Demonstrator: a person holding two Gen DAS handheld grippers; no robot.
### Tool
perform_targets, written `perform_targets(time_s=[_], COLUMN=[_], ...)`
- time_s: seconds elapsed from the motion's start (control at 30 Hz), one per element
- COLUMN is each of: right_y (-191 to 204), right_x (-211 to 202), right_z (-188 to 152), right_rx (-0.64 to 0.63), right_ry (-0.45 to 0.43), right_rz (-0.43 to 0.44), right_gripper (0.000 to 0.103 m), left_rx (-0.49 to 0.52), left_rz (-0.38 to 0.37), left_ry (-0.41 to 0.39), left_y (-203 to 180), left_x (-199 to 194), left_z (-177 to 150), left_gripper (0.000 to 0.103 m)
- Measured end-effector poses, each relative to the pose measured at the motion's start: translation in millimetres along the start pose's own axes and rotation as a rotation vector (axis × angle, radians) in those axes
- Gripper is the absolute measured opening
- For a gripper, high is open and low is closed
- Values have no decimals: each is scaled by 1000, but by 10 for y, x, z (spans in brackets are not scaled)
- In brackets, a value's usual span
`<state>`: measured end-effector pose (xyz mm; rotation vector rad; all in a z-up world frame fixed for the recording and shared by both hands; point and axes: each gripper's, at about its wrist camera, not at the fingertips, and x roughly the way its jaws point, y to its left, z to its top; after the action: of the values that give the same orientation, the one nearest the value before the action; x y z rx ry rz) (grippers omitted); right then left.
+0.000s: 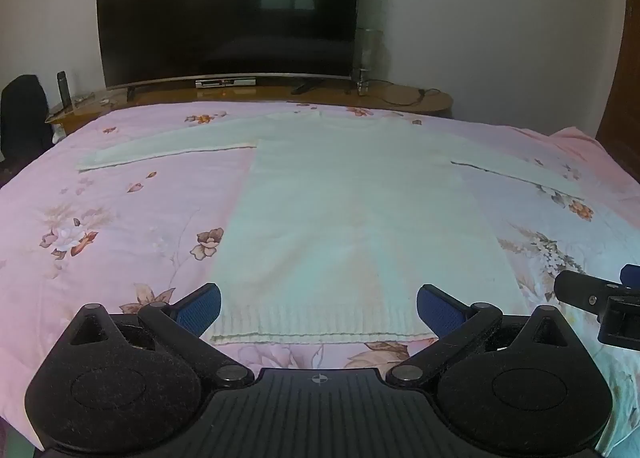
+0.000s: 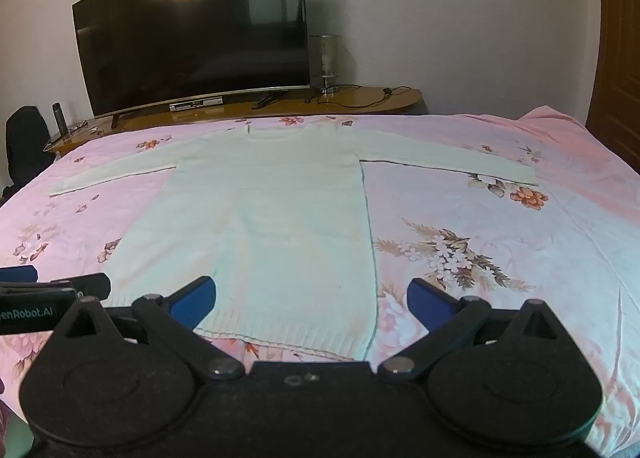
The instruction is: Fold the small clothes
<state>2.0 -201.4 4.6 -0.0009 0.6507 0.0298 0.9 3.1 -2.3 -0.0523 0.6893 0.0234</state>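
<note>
While both of your tools hang over the near edge of the bed, your left gripper [image 1: 319, 308] has its blue pads [image 1: 200, 308] spread wide apart with nothing between them but air above the sweater's ribbed hem. Your right gripper [image 2: 311, 302] stands just as wide, its jaws apart and empty, over the hem's right corner.

The pale knit sweater [image 1: 352, 218] lies flat on the pink floral bedspread [image 1: 100, 226], neckline toward the far side, hem toward you, both sleeves stretched straight out to the sides. It is unfolded.

For writing, you have one readable mark: in the right wrist view, the side of your left tool at the picture's left edge carries white lettering that reads "enRobot.AI", with the start cut off by the frame. The left tool's body shows a small crosshair mark on its ribbed top. A slim silver box [image 2: 196, 104] under the television [image 2: 192, 30] has a faint display or label, too small and blurred to read.

Beyond the bed, the dark television stands on a wooden stand [image 2: 360, 98], with a glass lamp [image 2: 326, 62] just beside its right end and a cable trailing across the wood. A dark bottle [image 2: 59, 118] stands at the stand's left end.
</note>
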Motion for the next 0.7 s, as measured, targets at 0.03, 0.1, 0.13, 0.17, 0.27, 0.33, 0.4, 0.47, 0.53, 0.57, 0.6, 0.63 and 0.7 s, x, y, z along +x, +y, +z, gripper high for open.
perform_targets(time_s=[0.03,0.1,0.13,0.17,0.27,0.33,0.4,0.47,0.53,0.57,0.6,0.63,0.7], right_y=[-3,-16,-23,-29,-42,-47,-48,-54,-63,-67,-65,-66,-66], right_x=[2,-6,-9,-10,-21,-24,-25,-32,-34,-34,-31,-32,-32], right_z=[-2,-4,-3,-4,-3,-2,-2,-3,2,2,2,2,1], right_rx=[1,2,4,6,6,6,7,9,9,9,9,9,8], right_ry=[0,1,1,1,-1,0,0,0,1,1,1,1,1], right_rz=[0,-2,-2,-2,-2,-2,-3,-3,-4,-3,-3,-3,-3], right_gripper=[102,102,102,102,102,102,102,102,102,102,102,102,102], left_rx=[1,4,6,7,7,11,12,14,15,16,17,17,16], left_rz=[-1,-1,-2,-1,-2,1,0,0,-1,-1,0,0,-1], left_ry=[0,0,1,1,1,1,1,2,2,2,3,2,1], left_y=[-2,-6,-5,-4,-2,-23,-43,-46,-49,-50,-50,-52,-46], left_x=[0,-8,-14,-17,-24,-17,-13,-18,-21,-21,-20,-22,-21], left_z=[-3,2,6,7,7,7,1,-1,1,1,2,2,-1], left_gripper=[103,103,103,103,103,103,103,103,103,103,103,103,103])
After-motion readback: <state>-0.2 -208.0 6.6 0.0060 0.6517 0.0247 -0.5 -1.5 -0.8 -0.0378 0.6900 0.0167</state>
